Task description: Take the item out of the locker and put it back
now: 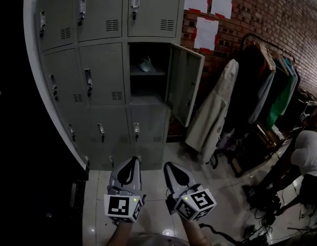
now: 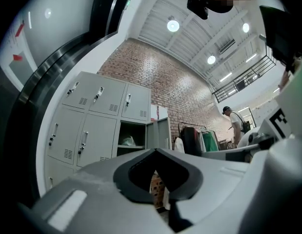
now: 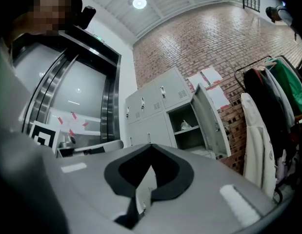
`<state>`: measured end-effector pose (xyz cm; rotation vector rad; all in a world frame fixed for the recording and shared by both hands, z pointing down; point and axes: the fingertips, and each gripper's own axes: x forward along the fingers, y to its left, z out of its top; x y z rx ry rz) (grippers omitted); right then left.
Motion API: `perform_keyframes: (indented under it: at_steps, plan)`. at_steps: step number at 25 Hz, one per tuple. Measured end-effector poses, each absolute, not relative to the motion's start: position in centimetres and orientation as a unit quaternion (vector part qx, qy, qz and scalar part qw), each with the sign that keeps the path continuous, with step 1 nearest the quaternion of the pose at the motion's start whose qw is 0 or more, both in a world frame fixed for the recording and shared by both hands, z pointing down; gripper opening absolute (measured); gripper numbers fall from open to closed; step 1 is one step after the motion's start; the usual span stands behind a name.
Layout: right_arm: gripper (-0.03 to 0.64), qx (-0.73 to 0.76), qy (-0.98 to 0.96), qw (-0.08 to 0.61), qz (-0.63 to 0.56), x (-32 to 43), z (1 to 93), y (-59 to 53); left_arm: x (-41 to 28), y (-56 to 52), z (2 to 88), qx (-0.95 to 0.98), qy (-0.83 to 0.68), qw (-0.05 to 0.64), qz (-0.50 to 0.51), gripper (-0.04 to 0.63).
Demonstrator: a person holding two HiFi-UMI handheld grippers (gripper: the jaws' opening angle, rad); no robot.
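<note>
The item (image 1: 146, 64) sits on the upper shelf (image 1: 148, 74) of the one open locker (image 1: 128, 81), well apart from both grippers. It is small, pale and crumpled, with soft folds rather than hard edges. I would judge it a thin bag or a scrap of cloth (the views are too small to say which), so probably very light, limp and not fragile. A pinch on a raised fold near its top should hold it; a grip low down risks scraping the shelf. The locker is smooth grey painted sheet steel, flat and boxy, with louvred vents and small latch handles, and its door (image 1: 185, 83) hangs wide to the right. Beside it stands a rough red brick wall (image 1: 281, 14). The left gripper (image 1: 133, 160) and the right gripper (image 1: 168, 164) are held low over the pale glossy floor (image 1: 158, 209) — each with its dark-lined tips pressed together and nothing between them, so both must spread before any grasp.
</note>
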<state>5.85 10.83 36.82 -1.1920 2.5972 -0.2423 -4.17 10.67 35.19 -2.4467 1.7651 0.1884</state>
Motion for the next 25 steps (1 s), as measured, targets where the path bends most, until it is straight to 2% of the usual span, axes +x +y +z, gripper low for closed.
perform_keyframes:
  at_steps: [7, 25]
  plan:
    - [0.002, -0.409, 0.901, 0.13, -0.054, 4.7, 36.0, 12.3, -4.9, 12.6, 35.4, -0.804, 0.588, 0.054, 0.065, 0.005]
    - [0.002, -0.418, 0.898, 0.124, -0.065, 4.4, 36.9, 12.8, -6.2, 13.3, 35.8, -0.801, 0.593, 0.041, 0.068, 0.005]
